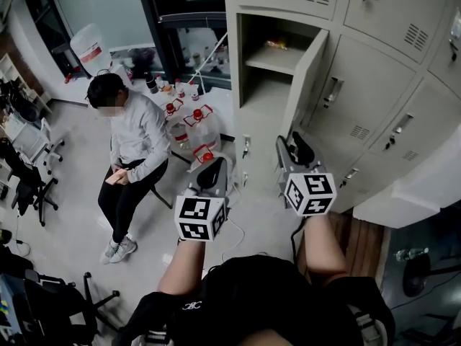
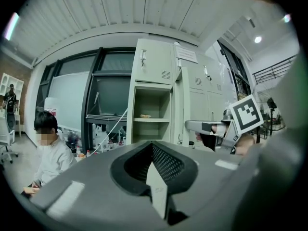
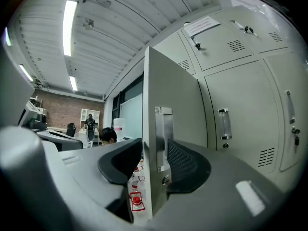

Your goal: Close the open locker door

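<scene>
The likeliest trouble, as we judge it, is a pinch; the right claw (image 1: 292, 146) stands astride the free edge of the locker door (image 3: 173, 95), so a swing carried all the way home could trap the inner pad between the door and the locker frame (image 1: 238, 63); a push that slides along the panel could also snag on the door's metal handle (image 3: 162, 138), and a soft push may leave the door unlatched and let it spring back. The right claw's jaws are wide apart and pressing on nothing; the door edge runs upright between them, the handle just inside the right-hand pad, the open compartment (image 1: 270, 85) ahead and to the claw's left. The left claw (image 2: 154, 172) is together and empty, held low, well left of the door.
</scene>
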